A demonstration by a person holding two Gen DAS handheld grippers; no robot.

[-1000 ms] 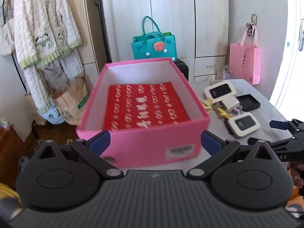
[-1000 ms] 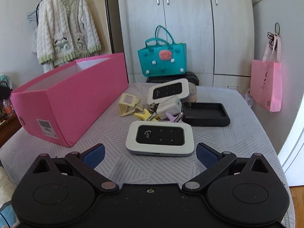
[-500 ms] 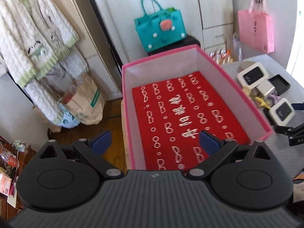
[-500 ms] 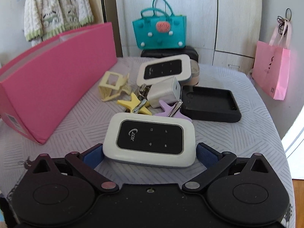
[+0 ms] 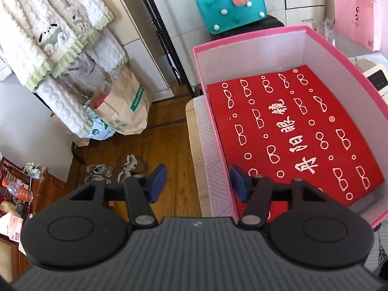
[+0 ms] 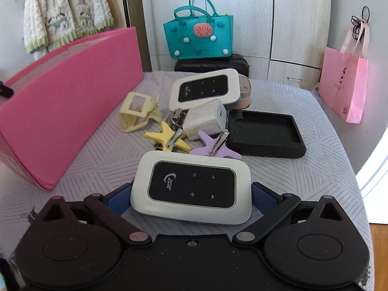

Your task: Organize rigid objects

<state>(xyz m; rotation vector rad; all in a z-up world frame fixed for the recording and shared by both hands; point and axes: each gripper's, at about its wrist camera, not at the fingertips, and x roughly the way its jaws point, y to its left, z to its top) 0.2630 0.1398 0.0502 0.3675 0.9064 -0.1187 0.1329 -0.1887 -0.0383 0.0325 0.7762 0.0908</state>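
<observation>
Near the front edge of the table (image 6: 303,169), between the blue pads of the right gripper (image 6: 191,200): a white pocket router (image 6: 191,186), flat, screen up, not yet lifted. Jaws spread wide, one pad just beside each short end; actual contact impossible to tell. Farther toward the middle of the table, a loose cluster still unsorted: yellow star clip (image 6: 167,137), purple star clip (image 6: 215,146), white charger cube (image 6: 206,120), keys (image 6: 175,121), cream clip (image 6: 139,112), second router (image 6: 203,88), black silicone case (image 6: 265,134). Along the left edge, pink box (image 6: 68,92), red-lined and holding nothing, so sorting judged barely begun. Above its left wall, left gripper (image 5: 198,185), open, one pad outside, one inside, gripping nothing.
</observation>
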